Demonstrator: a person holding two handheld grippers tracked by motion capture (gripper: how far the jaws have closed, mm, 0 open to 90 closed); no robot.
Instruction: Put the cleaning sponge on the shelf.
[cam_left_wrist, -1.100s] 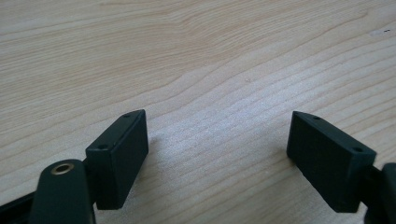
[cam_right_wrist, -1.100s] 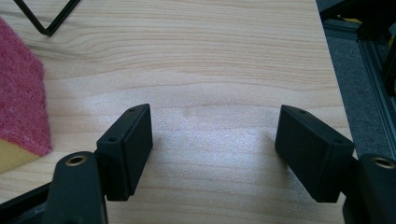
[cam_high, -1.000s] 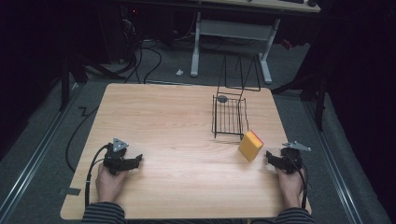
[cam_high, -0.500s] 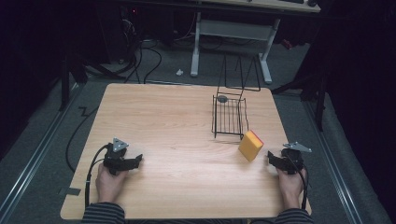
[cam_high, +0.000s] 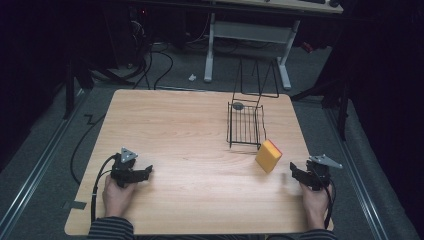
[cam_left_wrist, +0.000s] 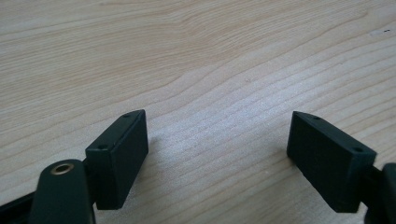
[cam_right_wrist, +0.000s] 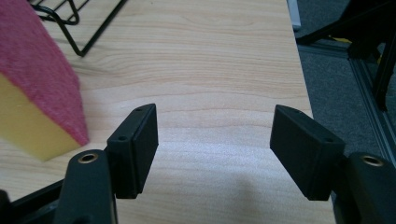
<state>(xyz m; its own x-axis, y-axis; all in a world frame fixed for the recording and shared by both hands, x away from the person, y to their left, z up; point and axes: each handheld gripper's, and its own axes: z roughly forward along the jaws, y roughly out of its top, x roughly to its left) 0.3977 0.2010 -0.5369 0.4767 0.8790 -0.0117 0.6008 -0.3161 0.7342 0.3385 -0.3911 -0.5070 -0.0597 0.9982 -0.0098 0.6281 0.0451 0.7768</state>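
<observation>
A yellow sponge (cam_high: 268, 155) with a pink scouring side (cam_right_wrist: 42, 79) stands on edge on the wooden table (cam_high: 190, 135), just in front of a black wire rack (cam_high: 245, 124). My right gripper (cam_high: 296, 174) rests on the table near the right edge, a little right of the sponge, open with nothing between its jaws (cam_right_wrist: 215, 140). My left gripper (cam_high: 144, 172) lies at the front left of the table, held by a hand, open over bare wood (cam_left_wrist: 217, 140).
A small grey round object (cam_high: 238, 105) sits at the rack's far left corner. The rack's tall wire back (cam_high: 257, 77) rises at the table's far edge. The table's right edge (cam_right_wrist: 303, 93) runs close to my right gripper, with grey floor beyond it.
My right gripper has drawn back to the right, away from the sponge. The left gripper and the sponge have stayed in place.
</observation>
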